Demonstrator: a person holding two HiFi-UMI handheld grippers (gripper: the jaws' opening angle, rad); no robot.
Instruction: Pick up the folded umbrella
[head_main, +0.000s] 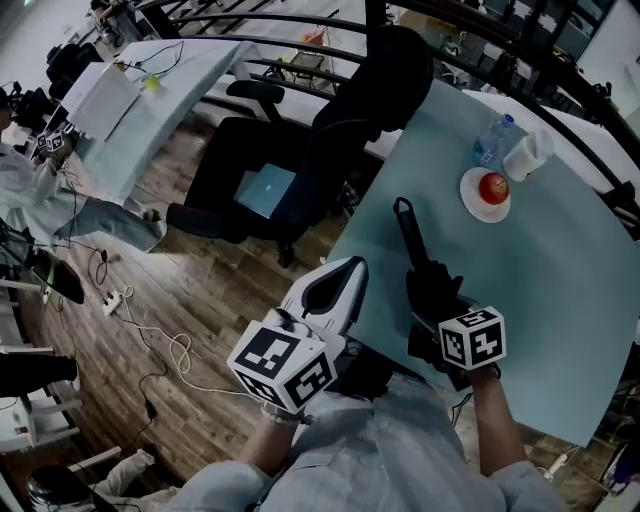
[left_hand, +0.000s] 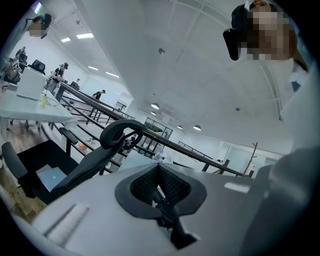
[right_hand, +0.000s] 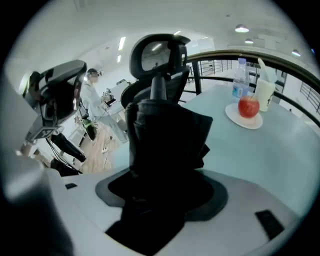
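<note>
Since the pale blue-green tabletop (head_main: 560, 300) lay under the whole length of the black folded umbrella (head_main: 412, 240), the lift looked best done straight up and slowly, so the narrow far end would not drag or swing toward the dishes. The right gripper (head_main: 437, 300) had its jaws clamped on the bunched black canopy at the umbrella's near end, and fabric filled the gap in the right gripper view. With the hold at one end, the far end would probably droop, so a firm squeeze seemed wise. Whether the umbrella was off the table could not be told. The white-bodied left gripper (left_hand: 160, 175) hung off the table's near left edge, tilted up toward the ceiling, jaws pressed together on nothing.

Containers sat at the far right, apart from the umbrella. A round white plate (head_main: 466, 192) held one red apple (head_main: 493, 186). The clear plastic water bottle (head_main: 492, 138) with a blue cap stood just beyond it, fill level unreadable. A white cup-like container (head_main: 527, 155) stood beside them, contents hidden.
</note>
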